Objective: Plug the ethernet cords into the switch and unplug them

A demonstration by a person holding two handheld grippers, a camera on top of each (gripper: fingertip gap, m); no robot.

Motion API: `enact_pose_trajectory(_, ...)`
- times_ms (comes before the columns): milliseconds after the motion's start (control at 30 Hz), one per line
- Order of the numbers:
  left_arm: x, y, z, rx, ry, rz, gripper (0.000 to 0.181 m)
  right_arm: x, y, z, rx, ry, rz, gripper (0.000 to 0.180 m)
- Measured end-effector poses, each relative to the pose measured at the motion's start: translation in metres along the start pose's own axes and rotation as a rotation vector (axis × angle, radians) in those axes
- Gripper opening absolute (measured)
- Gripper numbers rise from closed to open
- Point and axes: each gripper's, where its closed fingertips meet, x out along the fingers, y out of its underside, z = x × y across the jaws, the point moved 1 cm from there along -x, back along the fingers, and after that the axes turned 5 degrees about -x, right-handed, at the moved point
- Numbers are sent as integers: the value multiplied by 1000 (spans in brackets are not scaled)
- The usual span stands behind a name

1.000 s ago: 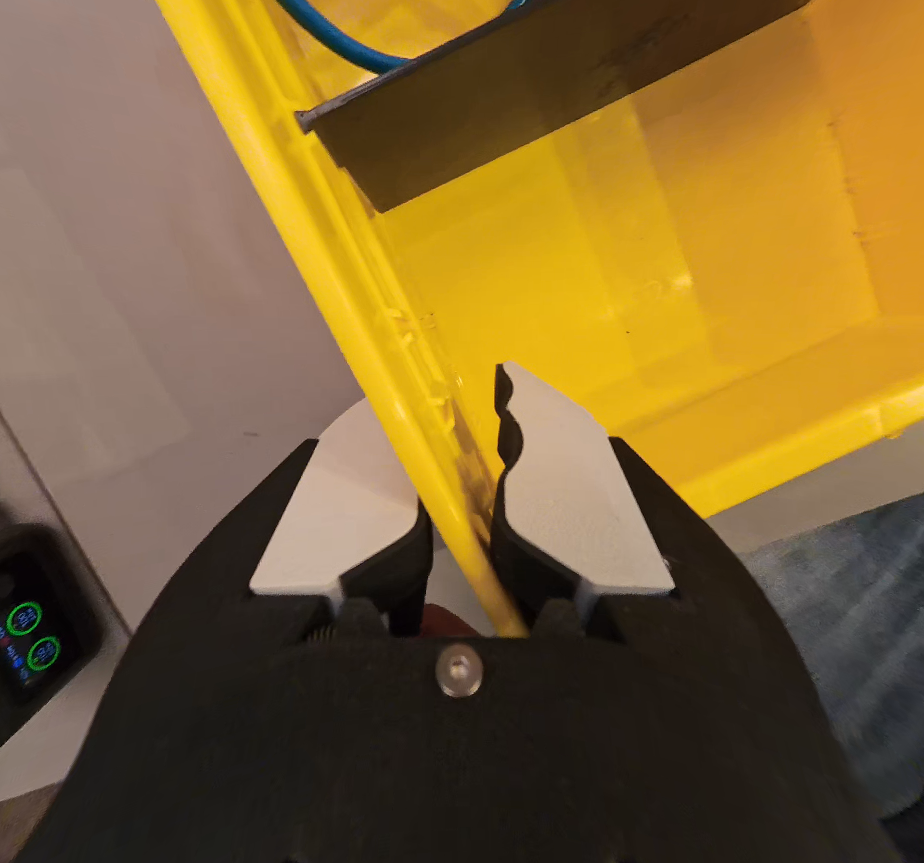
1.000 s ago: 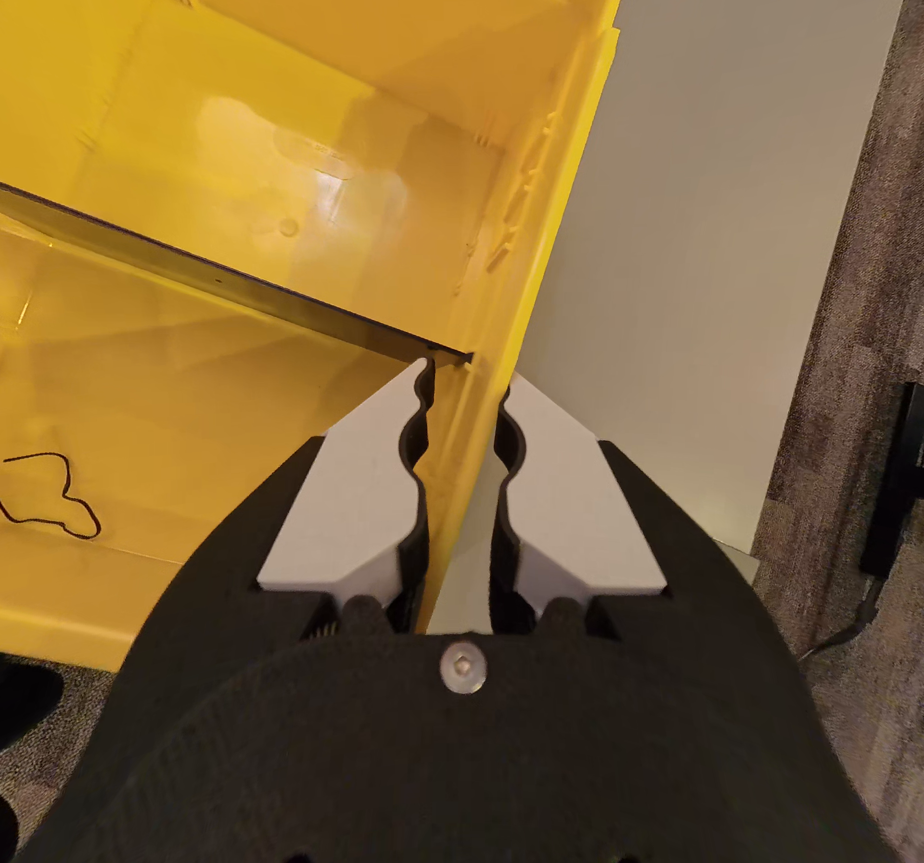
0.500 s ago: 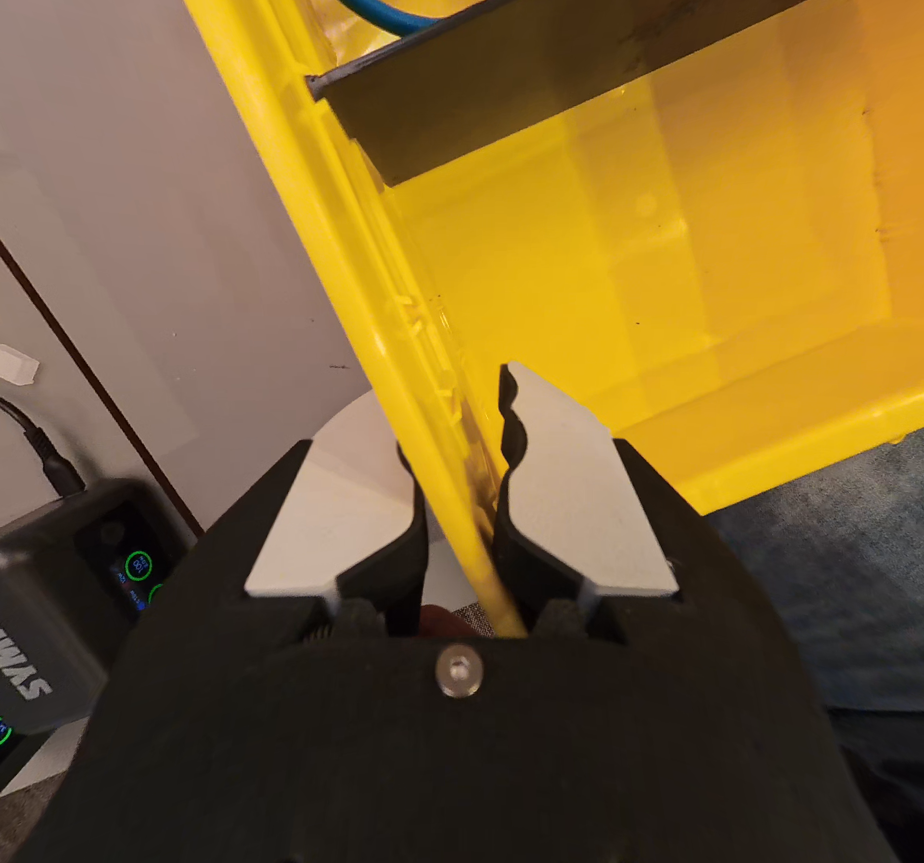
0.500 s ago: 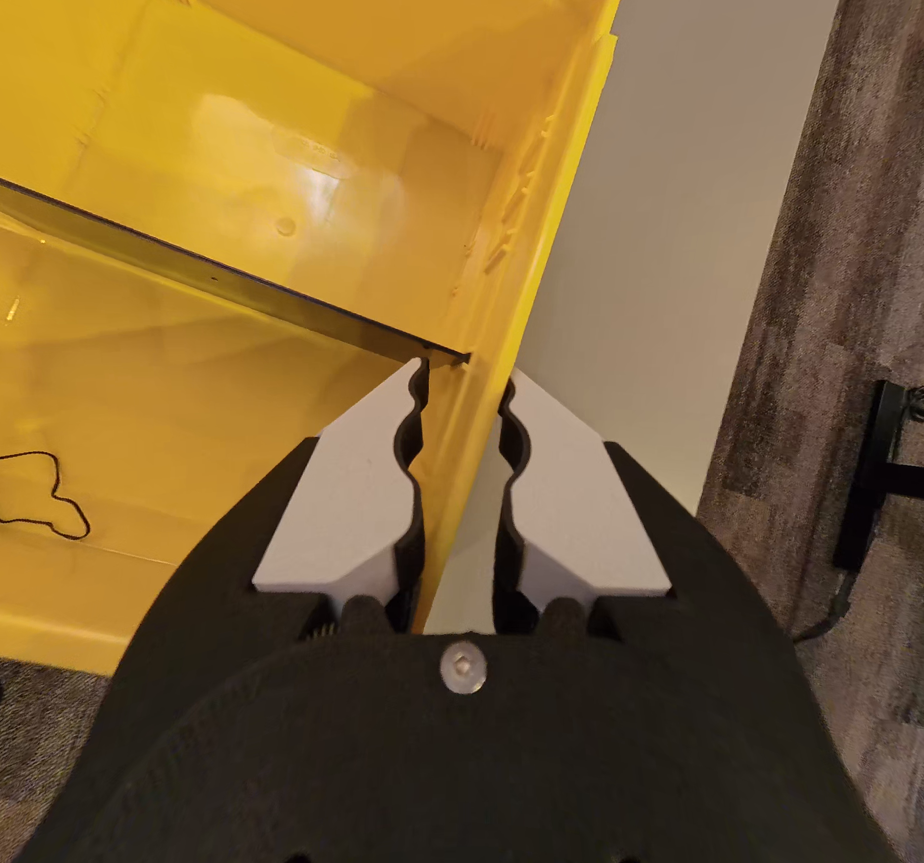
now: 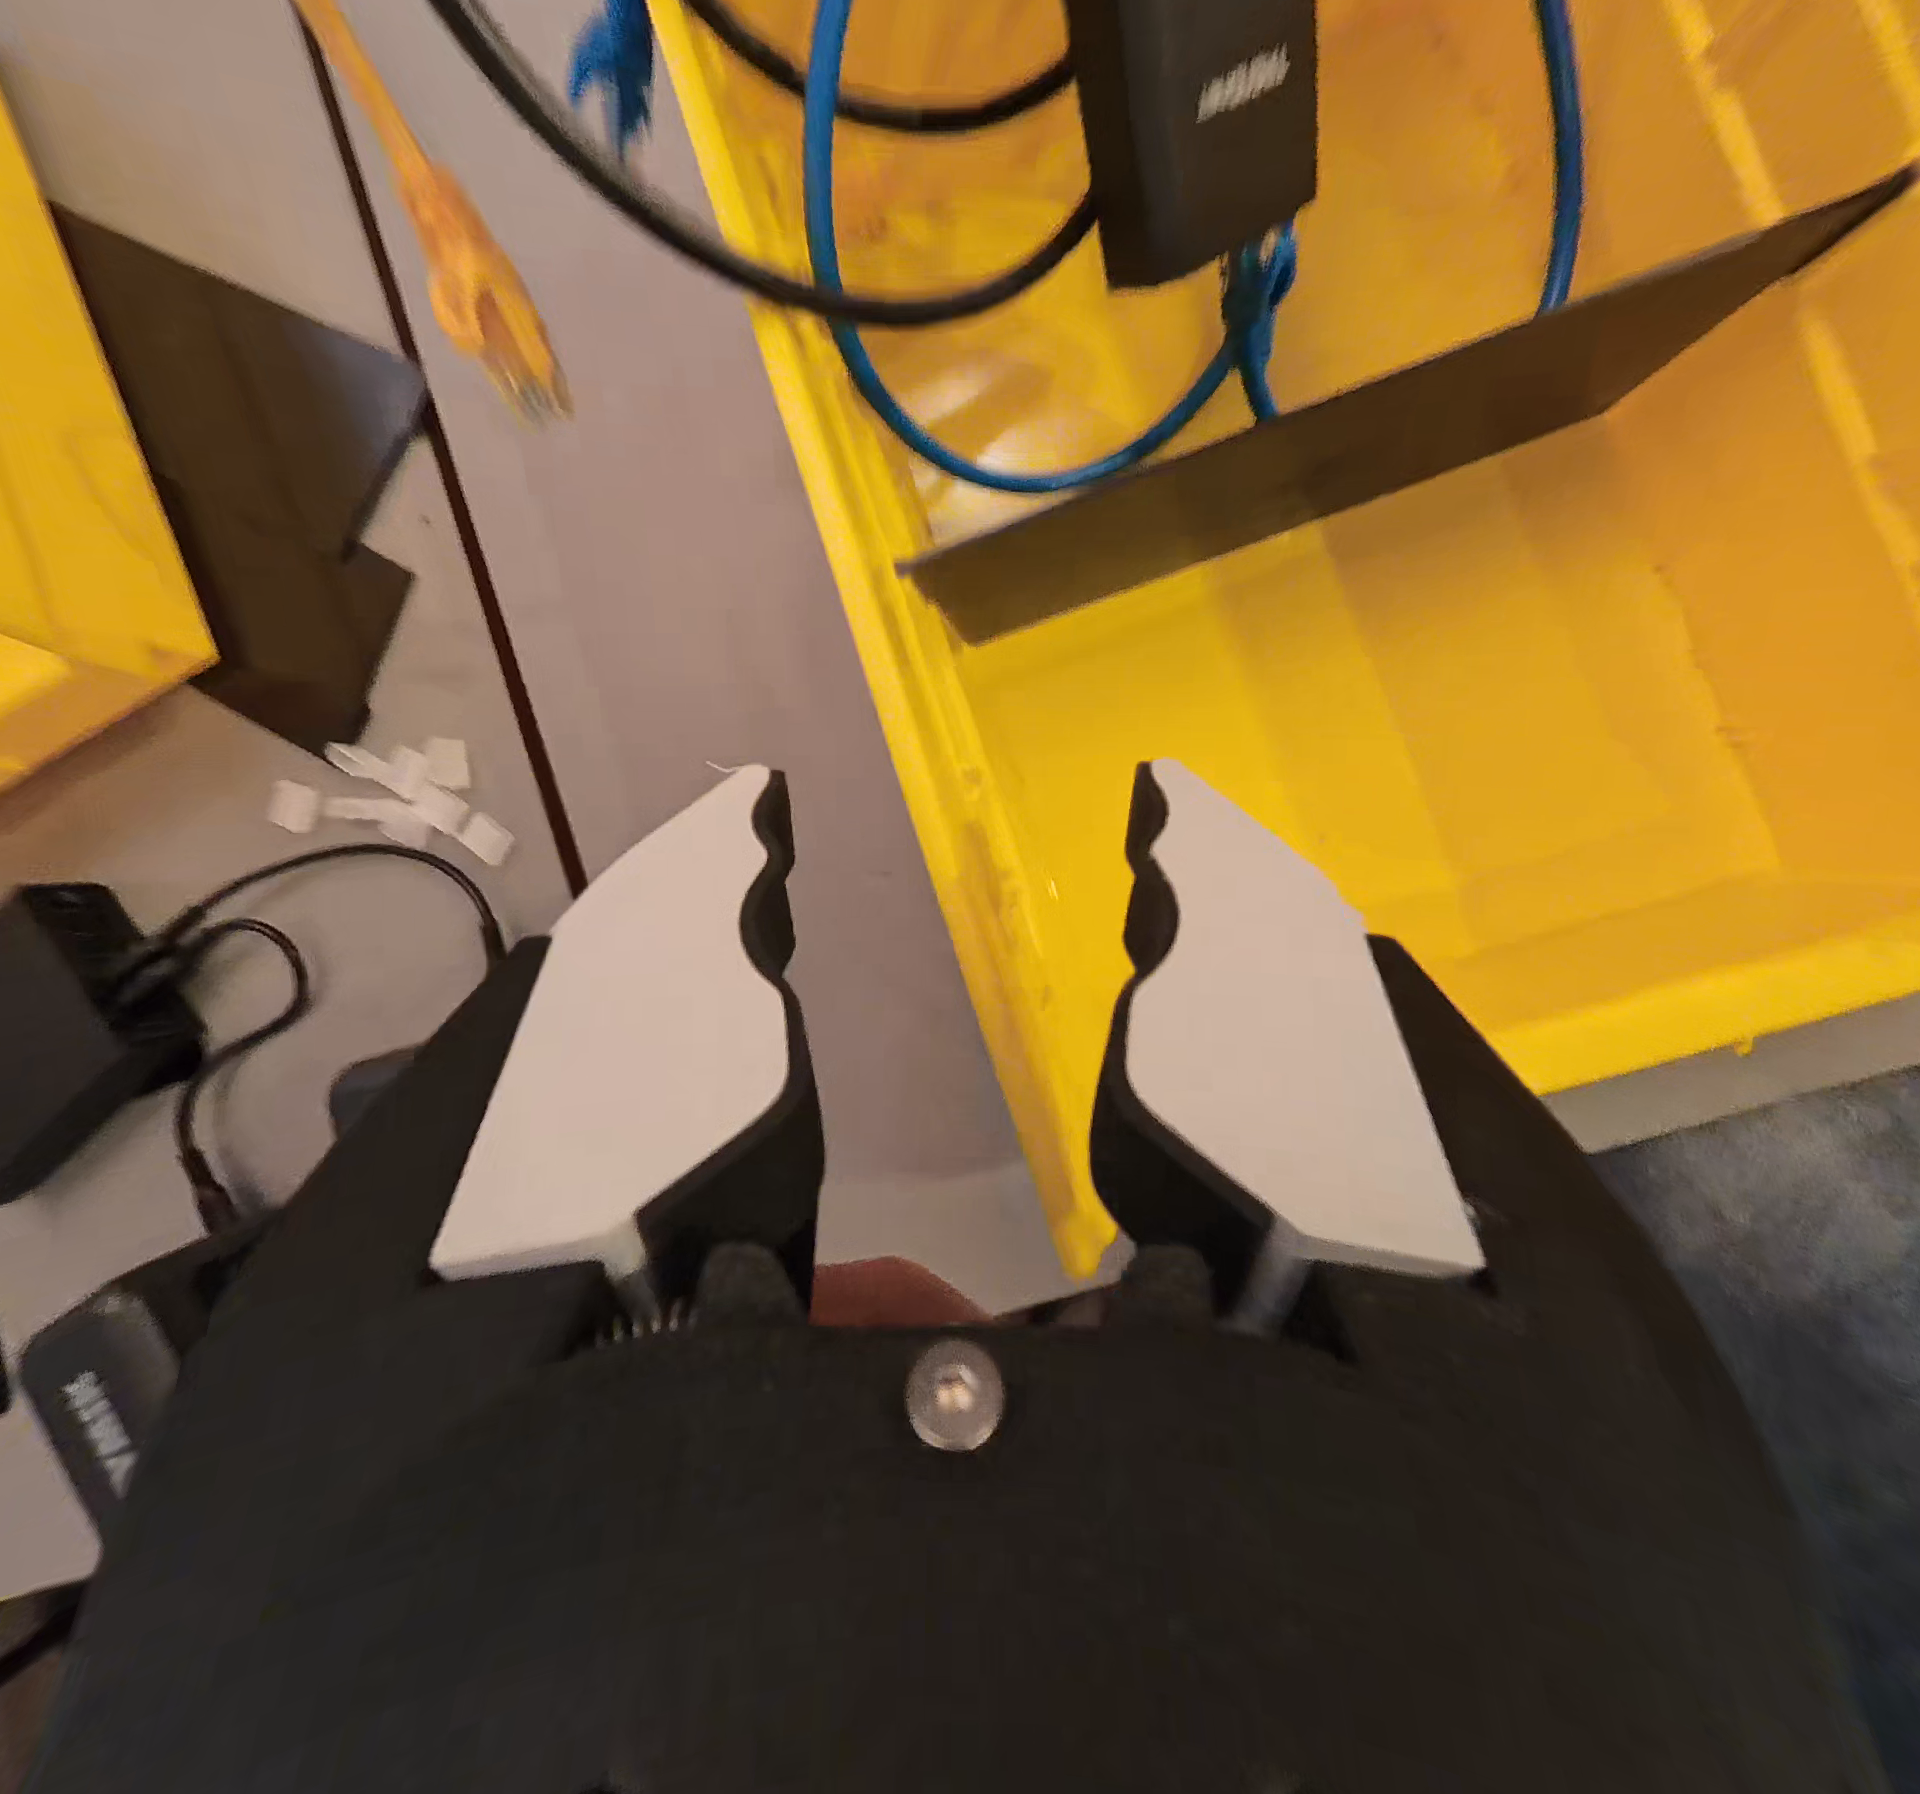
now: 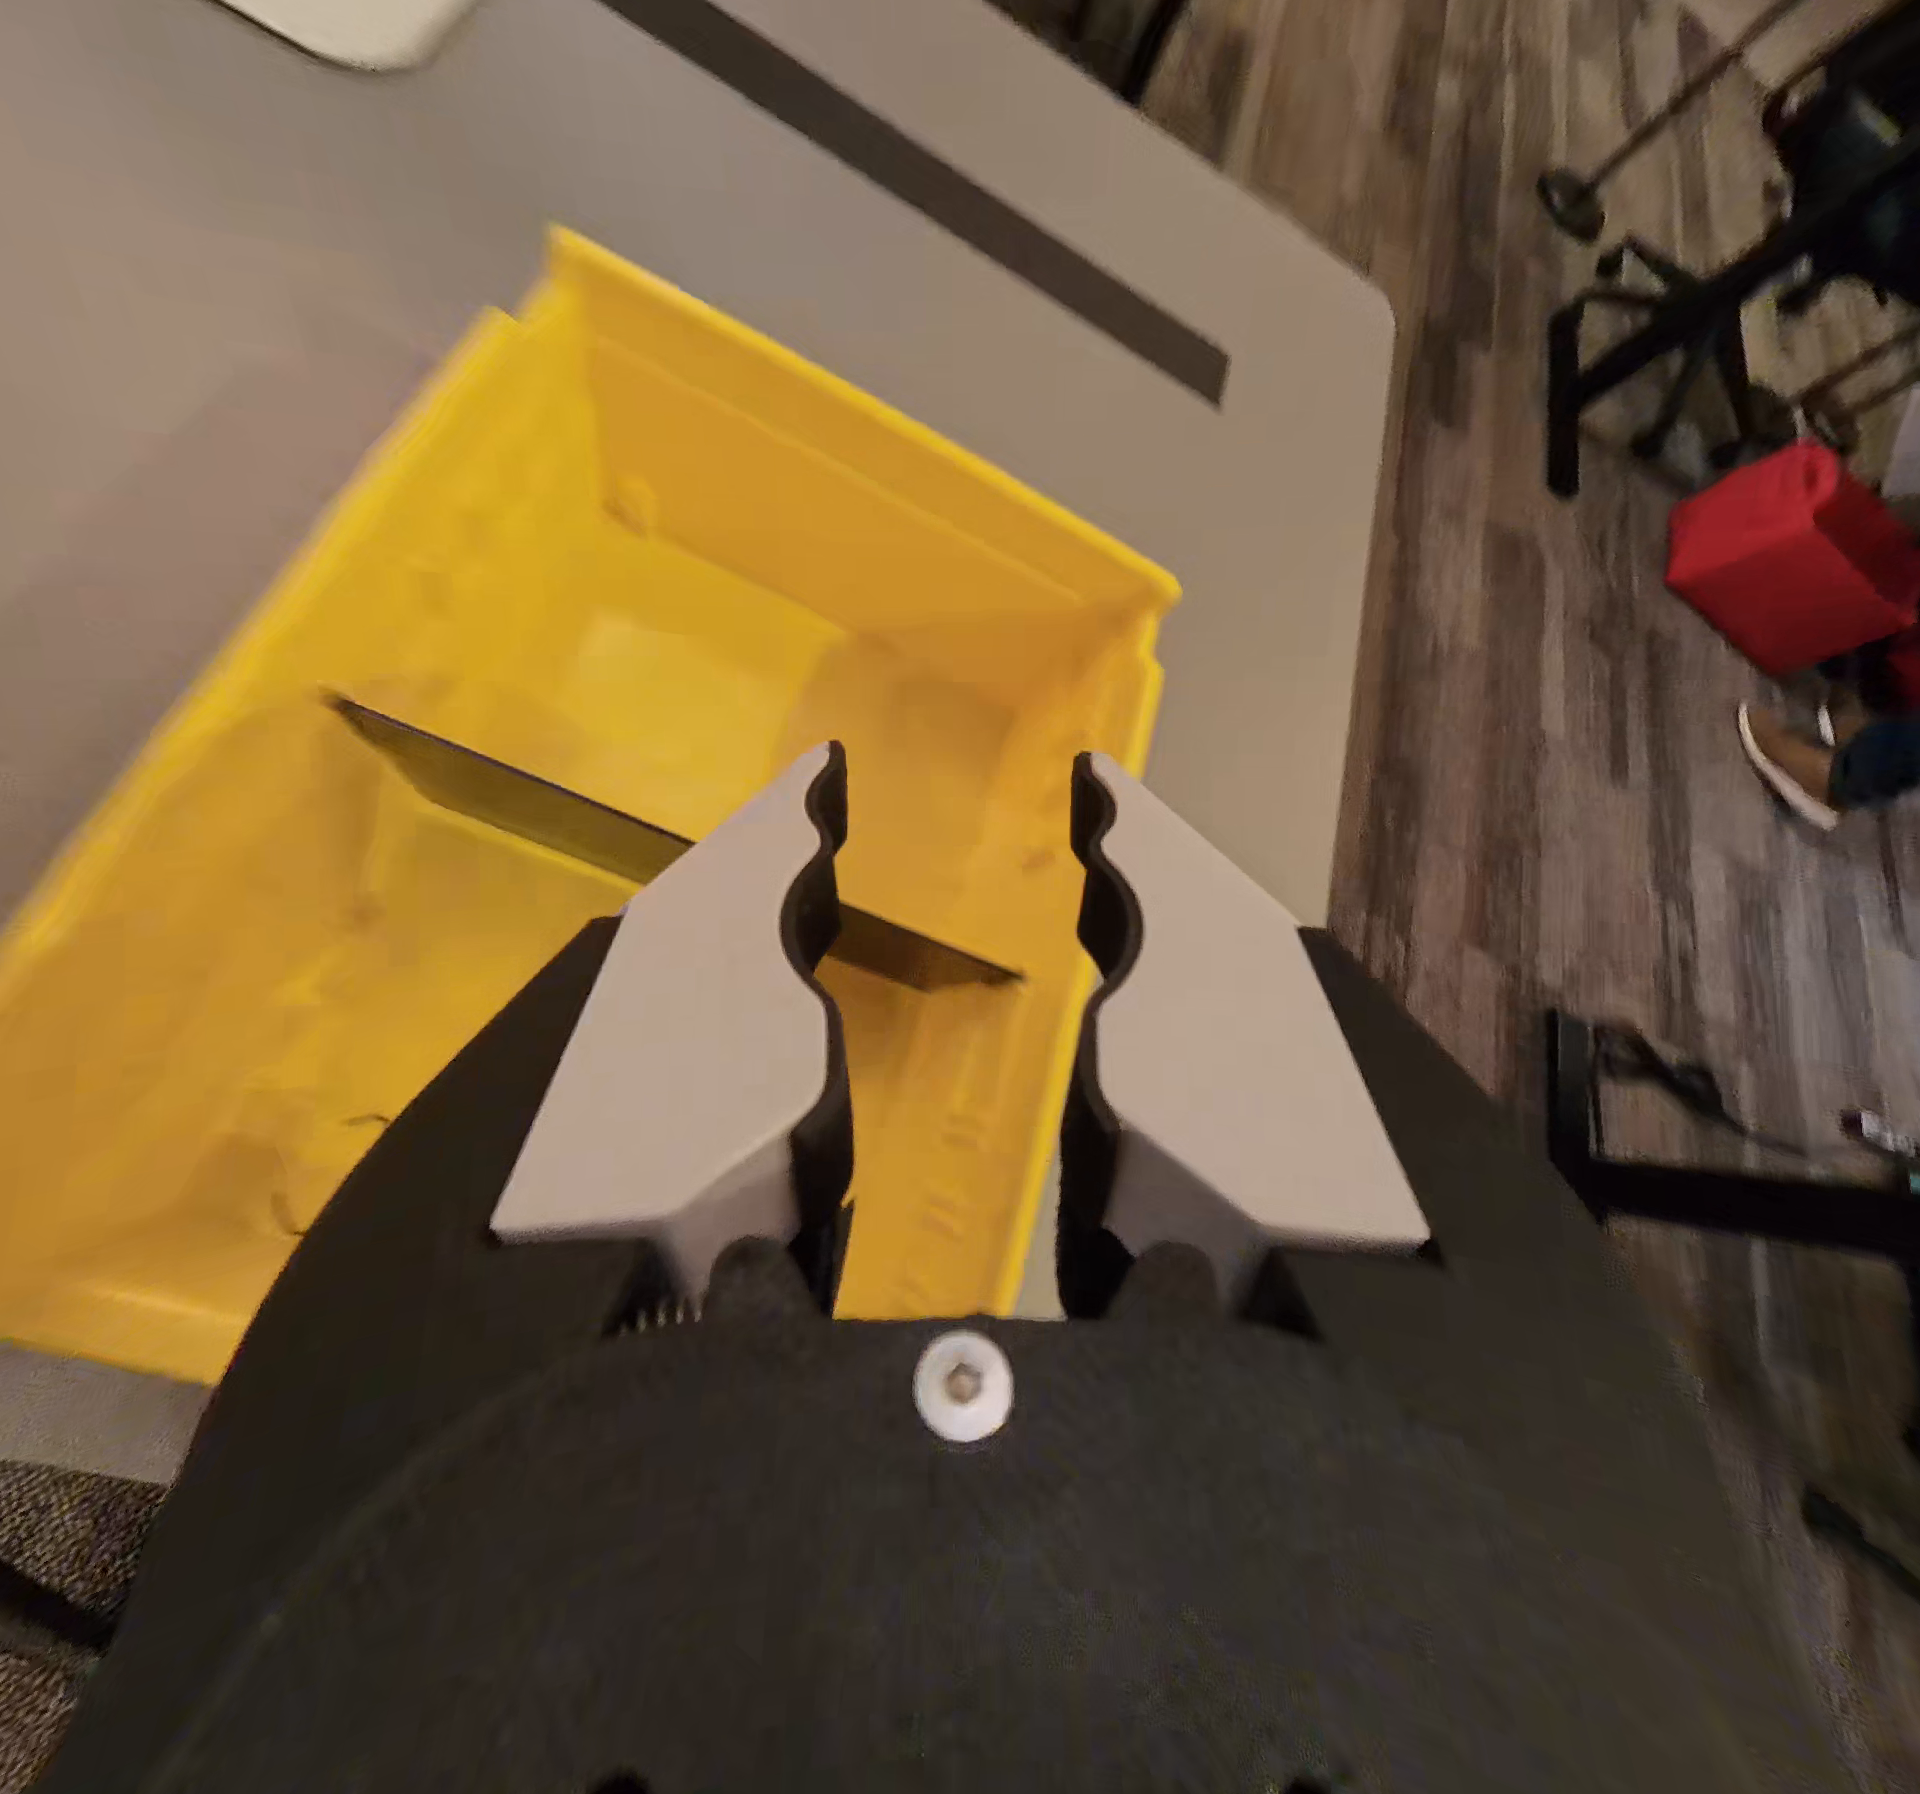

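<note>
Blue cord (image 5: pixel 831 217) and switch (image 5: pixel 1195 82) blurred, cut off at top.

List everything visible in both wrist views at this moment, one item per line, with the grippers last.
Bin: one, yellow, on the table, right of the left gripper.
Divider: one, black, across the bin.
Switch: one, black box, in the bin's far compartment.
Blue cord: one, looped in that compartment.
Orange cord: one, plug end on the table left of the bin.
Black cable: one, over the bin's left wall.
Second bin: one, yellow, far left.
Table: grey.
Red box: one, on the floor.
Left gripper: fingers open, empty.
Right gripper: fingers open, empty.
</note>
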Motion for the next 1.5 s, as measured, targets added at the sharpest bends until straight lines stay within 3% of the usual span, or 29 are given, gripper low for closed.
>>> enact_pose_trajectory(167, -19, -40, -17, 93, -41, -137, 62, -19, -84, 83, -104, -160, -187, 42)
enact_pose_trajectory(333, -26, -59, -34, 170, -35, -199, 57, -37, -152, 192, -125, -448, -381, 41)
enact_pose_trajectory(533, -10, -71, -44, 254, -20, -202, 56, -36, -176, 316, -216, -729, -394, 42)
enact_pose_trajectory(700, 15, -86, -49, 310, 9, -165, 55, -32, -178, 378, -278, -820, -398, 41)
enact_pose_trajectory(1000, 94, -94, -56, 199, 37, 33, 64, -23, -167, 402, -243, -899, -375, 40)
enact_pose_trajectory(1033, 94, -99, -52, 153, 36, 17, 49, -22, -166, 402, -244, -899, -371, 40)
enact_pose_trajectory(1233, 89, -106, -53, 77, 138, -33, 30, -16, -164, 403, -228, -916, -373, 40)
enact_pose_trajectory(1500, 50, -127, -58, 5, 213, -204, 23, -13, -159, 403, -220, -931, -368, 39)
